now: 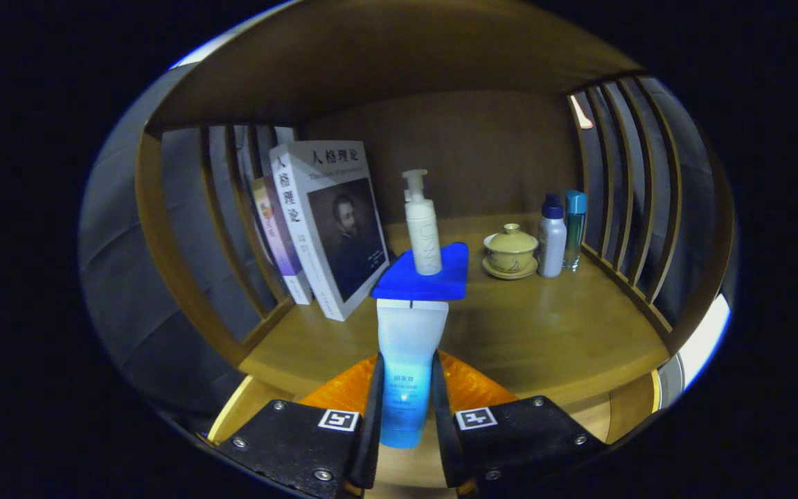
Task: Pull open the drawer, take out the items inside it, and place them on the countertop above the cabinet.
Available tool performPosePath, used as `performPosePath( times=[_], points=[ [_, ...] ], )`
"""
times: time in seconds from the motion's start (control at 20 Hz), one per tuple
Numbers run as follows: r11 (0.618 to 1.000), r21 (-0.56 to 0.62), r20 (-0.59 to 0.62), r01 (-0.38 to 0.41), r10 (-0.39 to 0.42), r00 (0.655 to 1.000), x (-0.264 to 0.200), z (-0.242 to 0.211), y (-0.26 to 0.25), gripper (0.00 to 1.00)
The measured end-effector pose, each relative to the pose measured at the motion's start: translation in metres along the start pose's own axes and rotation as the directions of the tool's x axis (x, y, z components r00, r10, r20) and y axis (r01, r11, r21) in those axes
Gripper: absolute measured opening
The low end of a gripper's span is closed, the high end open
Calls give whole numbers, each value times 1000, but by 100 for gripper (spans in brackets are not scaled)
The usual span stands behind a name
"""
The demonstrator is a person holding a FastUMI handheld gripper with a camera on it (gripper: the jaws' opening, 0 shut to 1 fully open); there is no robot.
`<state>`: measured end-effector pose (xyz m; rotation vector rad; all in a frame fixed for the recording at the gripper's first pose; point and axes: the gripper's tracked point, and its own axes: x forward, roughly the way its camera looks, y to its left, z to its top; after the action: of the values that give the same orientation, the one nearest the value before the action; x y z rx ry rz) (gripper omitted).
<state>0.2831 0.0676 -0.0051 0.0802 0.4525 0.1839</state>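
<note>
Gripper view: both fingers (406, 416) pinch a blue tube (407, 360) upright, cap pointing forward over the wooden tabletop (544, 333). Beyond it stand a white pump bottle (422, 229), leaning books (333, 222), and a lidded teacup (510, 249).

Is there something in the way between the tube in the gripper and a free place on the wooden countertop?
The gripper is shut on the tube, blue cap forward. Straight ahead on the countertop stands a white pump bottle, so that line is blocked. The bare wood to its right, before the lidded cup, looks free.
</note>
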Motion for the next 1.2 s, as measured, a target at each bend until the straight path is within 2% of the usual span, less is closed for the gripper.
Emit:
performPosePath(
  times=[0.15,0.45,0.6,0.7,1.2],
  points=[
    [998,-31,19,52,-52,998,19,-1,-9,39],
    [979,-150,109,135,-120,987,26,5,-14,55],
    [968,-196,164,158,-126,978,14,12,-11,86],
    [968,-188,197,169,-131,972,-1,17,-7,94],
    [979,-162,326,123,-64,943,-91,3,28,94]
  ],
)
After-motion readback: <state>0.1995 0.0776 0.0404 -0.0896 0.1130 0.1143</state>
